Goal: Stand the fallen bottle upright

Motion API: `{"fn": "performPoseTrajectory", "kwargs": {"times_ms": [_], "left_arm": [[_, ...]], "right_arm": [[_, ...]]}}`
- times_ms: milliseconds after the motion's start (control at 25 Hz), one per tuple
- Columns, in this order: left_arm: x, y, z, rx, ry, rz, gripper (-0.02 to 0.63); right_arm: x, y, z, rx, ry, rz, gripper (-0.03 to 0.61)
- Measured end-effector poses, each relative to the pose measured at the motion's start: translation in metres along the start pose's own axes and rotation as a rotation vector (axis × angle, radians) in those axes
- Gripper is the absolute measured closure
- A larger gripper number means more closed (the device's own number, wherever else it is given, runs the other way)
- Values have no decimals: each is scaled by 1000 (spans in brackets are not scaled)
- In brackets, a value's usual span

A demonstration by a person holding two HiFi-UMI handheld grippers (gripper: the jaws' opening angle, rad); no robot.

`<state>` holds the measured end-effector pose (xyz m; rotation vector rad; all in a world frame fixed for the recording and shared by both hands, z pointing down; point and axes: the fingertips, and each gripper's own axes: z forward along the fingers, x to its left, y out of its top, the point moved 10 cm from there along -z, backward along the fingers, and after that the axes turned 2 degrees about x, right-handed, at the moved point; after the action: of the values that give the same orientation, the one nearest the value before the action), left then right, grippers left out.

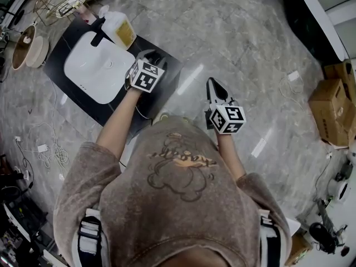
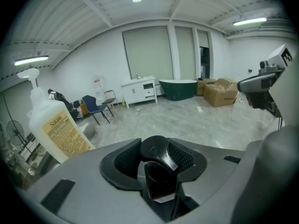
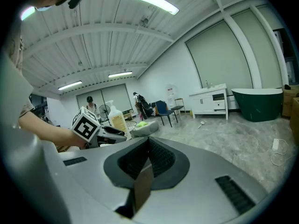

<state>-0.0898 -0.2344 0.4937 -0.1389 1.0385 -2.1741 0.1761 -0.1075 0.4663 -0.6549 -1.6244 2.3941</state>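
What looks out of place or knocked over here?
Nothing looks spilled or broken. The pump bottle stands upright beside the basin. Loose cables sprawl over the floor, and the jaws of the left gripper clamp a black thing I cannot identify.

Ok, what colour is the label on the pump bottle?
Yellowish-tan label with dark print, on a white pump bottle. It shows best in the left gripper view.

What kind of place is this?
Probably a workshop or showroom hall with bathroom mock-ups. A white basin sits on a black counter. A green bathtub and a white vanity stand on the open marble-look floor, with cardboard boxes nearby.
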Motion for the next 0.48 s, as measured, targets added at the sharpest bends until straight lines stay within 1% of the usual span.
{"fn": "performPoseTrajectory", "kwargs": {"times_ms": [280, 480], "left_arm": [[0, -12, -20, -161, 63, 7, 445], [-3, -27, -25, -227, 75, 12, 445]], "right_arm": [[7, -1, 7, 14, 38, -12, 580], [15, -1, 10, 32, 57, -20, 581]]}}
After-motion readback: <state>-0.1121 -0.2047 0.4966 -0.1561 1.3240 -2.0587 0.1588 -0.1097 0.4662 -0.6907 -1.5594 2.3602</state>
